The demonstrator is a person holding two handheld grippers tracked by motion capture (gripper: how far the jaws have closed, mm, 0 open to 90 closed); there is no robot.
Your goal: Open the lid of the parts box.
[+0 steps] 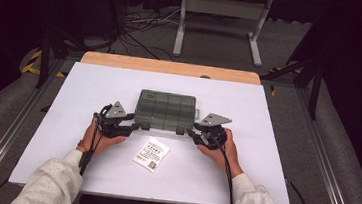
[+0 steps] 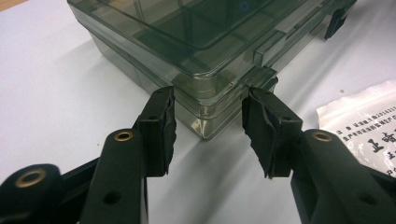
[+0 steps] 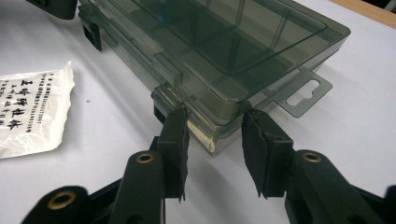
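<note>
Both grippers, left gripper (image 1: 134,125) and right gripper (image 1: 192,129), are straddling the compartment box's (image 1: 165,110) near corners on the table (image 1: 264,155), fingers unclenched, lid latched, opening pending.

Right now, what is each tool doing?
Left tool: open, jaws astride a near corner of the smoky plastic box, holding nothing.
Right tool: open, astride its other near corner.

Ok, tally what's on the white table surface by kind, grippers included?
Smoky clear compartment box: 1
White printed packet: 1
Grippers: 2, the left gripper and the right gripper
Total: 4
</note>
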